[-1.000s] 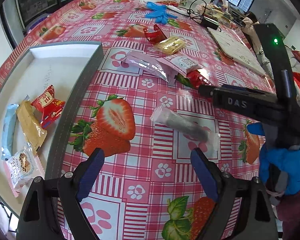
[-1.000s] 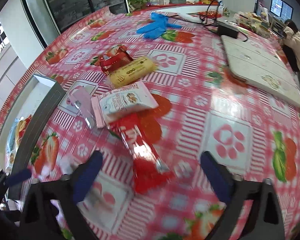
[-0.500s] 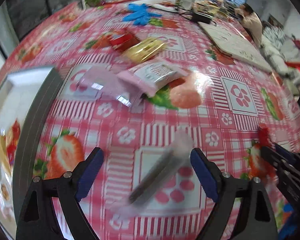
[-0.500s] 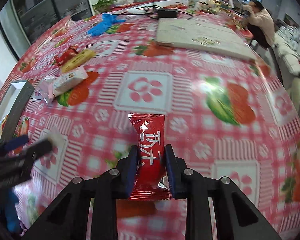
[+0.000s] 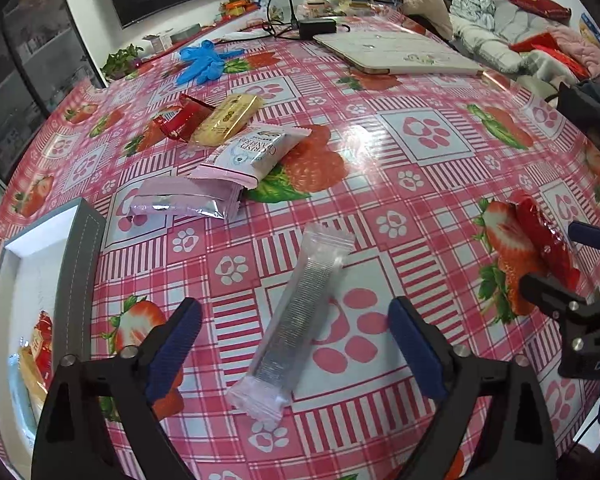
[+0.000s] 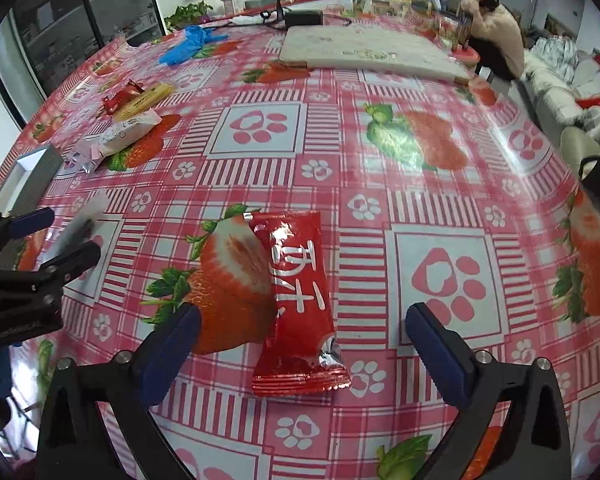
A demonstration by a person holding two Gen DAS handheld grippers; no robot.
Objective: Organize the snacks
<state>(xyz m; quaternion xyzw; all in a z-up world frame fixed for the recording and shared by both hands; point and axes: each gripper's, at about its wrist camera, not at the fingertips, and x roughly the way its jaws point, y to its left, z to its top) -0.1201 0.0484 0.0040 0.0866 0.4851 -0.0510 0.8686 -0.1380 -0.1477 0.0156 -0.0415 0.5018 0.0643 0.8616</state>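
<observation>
The right gripper [image 6: 300,332] has just opened wide: half a second ago its pads pinched the red packet [image 6: 298,300], and now that packet lies loose on the tablecloth [image 6: 440,200] between the spread jaws, touching neither pad. So the red packet has been put down on open table to the right, well apart from the tray [image 5: 80,264] at the left edge. It looks like a repositioning or a dropped grip, not a delivery.

The left gripper [image 5: 294,340] has also been opening and now stands wide. The clear packet [image 5: 296,320] with a dark bar inside lies slantwise on the cloth between its jaws, untouched by either pad. A second ago it lay crosswise in this view and farther off.

The tray already holds a few snacks, a red one [image 5: 40,344] among them. Farther back, a pink packet [image 5: 256,152], a silver-pink one [image 5: 180,204], a yellow bar [image 5: 228,118] and a small red wrapper [image 5: 180,120] wait in a loose cluster.

Judged from this, most of the sorting remains. Each gripper has a packet framed for a fresh grasp.
</observation>
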